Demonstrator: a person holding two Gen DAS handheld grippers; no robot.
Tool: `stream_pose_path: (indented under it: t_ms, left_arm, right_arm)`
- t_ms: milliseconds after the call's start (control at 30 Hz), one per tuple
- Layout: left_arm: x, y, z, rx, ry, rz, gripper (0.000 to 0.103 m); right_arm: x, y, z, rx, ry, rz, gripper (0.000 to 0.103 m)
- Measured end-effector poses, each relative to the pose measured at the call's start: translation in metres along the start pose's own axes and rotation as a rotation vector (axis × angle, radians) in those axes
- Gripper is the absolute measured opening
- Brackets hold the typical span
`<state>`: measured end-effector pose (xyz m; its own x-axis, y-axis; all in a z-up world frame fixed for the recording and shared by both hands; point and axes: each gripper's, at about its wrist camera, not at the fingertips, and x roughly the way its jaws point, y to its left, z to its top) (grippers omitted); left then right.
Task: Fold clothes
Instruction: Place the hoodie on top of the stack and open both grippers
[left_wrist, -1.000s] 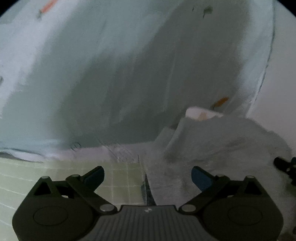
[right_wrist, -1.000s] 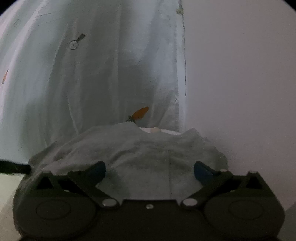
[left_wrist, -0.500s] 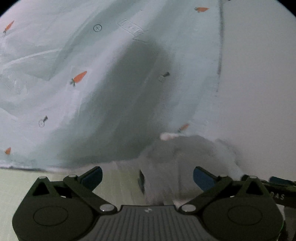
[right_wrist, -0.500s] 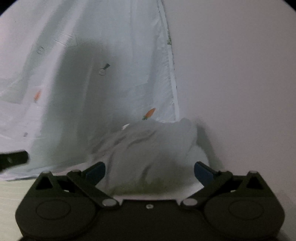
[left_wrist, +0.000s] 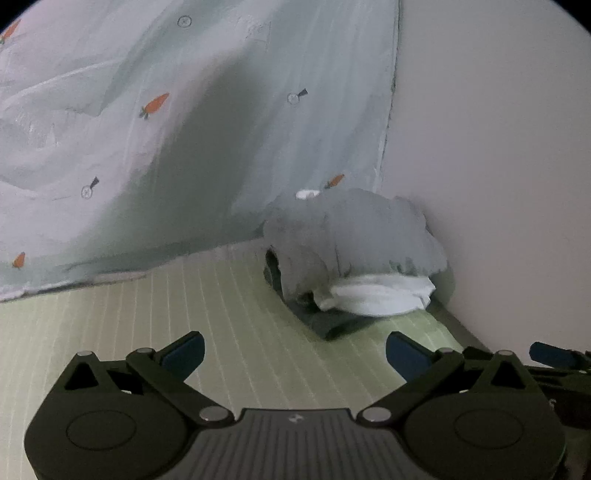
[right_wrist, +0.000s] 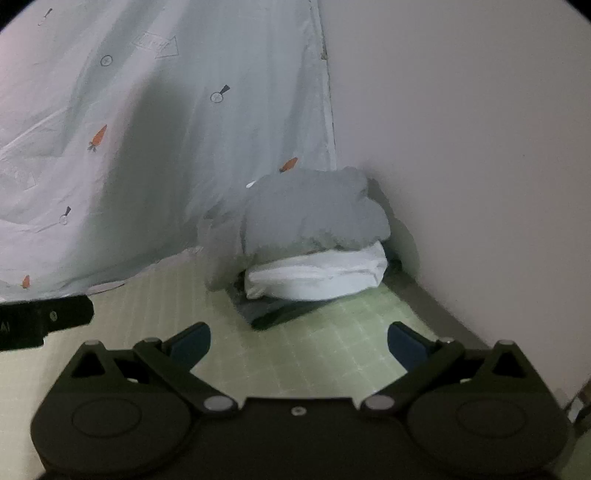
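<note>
A stack of folded clothes sits in the corner on the green mat: a grey garment (left_wrist: 354, 236) (right_wrist: 310, 214) on top, a white one (left_wrist: 380, 295) (right_wrist: 317, 273) under it, a dark one (left_wrist: 325, 321) (right_wrist: 277, 314) at the bottom. My left gripper (left_wrist: 293, 352) is open and empty, a short way back from the stack. My right gripper (right_wrist: 299, 343) is open too, with nothing between its fingers, facing the stack from a little nearer the wall. Each gripper shows at the edge of the other's view.
A pale sheet with a carrot print (left_wrist: 184, 129) (right_wrist: 147, 129) hangs or lies bunched behind and left of the stack. A plain wall (left_wrist: 498, 147) (right_wrist: 461, 147) runs along the right. The green grid mat (left_wrist: 184, 314) (right_wrist: 332, 350) lies between grippers and stack.
Both grippers have pulled back from the grey garment, which now rests on the stack. More of the green mat shows in front of them.
</note>
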<state>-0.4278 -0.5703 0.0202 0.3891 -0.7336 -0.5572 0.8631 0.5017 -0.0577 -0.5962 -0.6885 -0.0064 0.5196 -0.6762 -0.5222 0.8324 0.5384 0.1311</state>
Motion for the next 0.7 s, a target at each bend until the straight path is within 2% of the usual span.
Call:
stream_pose_path:
  t_ms: [267, 700]
  left_arm:
    - [-0.018, 0.004, -0.014, 0.03, 0.012, -0.013, 0.103]
    - [-0.028, 0.001, -0.016, 0.052, -0.018, -0.037, 0.103]
  right_arm:
    - [-0.026, 0.014, -0.018, -0.004, 0.001, -0.023, 0.103]
    - [-0.04, 0.014, -0.021, -0.018, -0.02, -0.052, 0.103]
